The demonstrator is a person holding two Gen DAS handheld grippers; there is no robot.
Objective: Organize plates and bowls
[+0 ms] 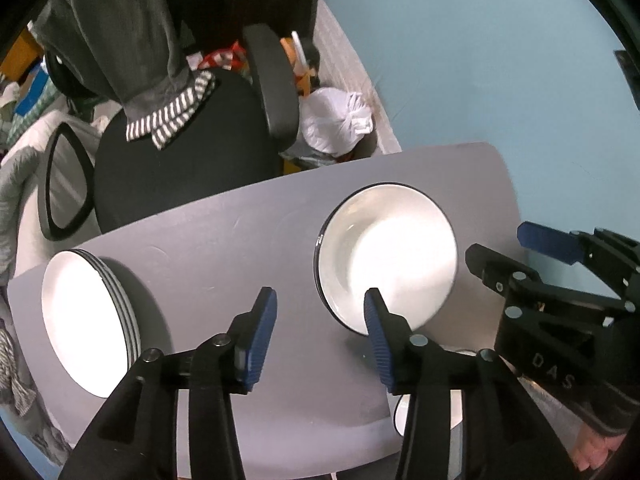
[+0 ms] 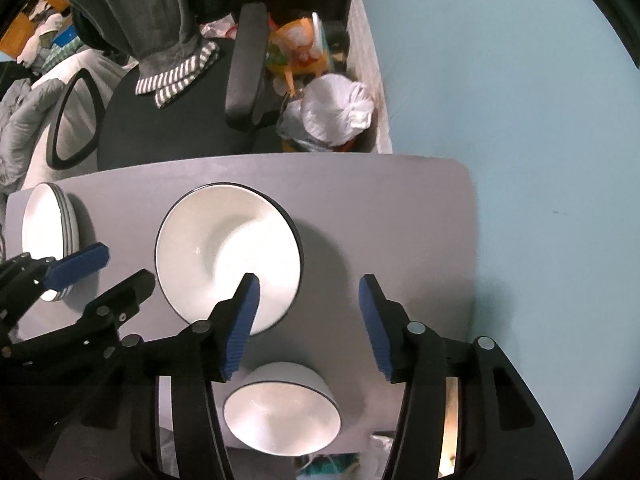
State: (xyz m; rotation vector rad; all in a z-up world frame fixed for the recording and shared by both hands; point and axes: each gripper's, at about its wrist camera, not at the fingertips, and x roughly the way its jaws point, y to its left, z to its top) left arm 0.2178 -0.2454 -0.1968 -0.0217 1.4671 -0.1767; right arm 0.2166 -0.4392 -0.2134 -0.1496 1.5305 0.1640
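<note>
On the grey table [image 1: 224,240] lies a wide white deep plate [image 1: 388,252] with a dark rim. My left gripper [image 1: 320,292] hangs above the table just left of it, open, with nothing between its fingers. A stack of white plates [image 1: 84,320] sits at the table's left end. My right gripper [image 2: 309,280] is open too, above the deep plate's [image 2: 228,256] right edge and bare table. A smaller white bowl [image 2: 280,412] stands below it near the table's edge. Each view shows the other gripper: the right gripper [image 1: 496,242] and the left gripper [image 2: 128,264].
A black office chair [image 1: 180,160] with a grey garment [image 1: 120,40] draped over it stands behind the table. A white bag [image 1: 336,120] and clutter lie on the floor beside it. A pale blue surface [image 2: 520,120] lies past the table's right edge.
</note>
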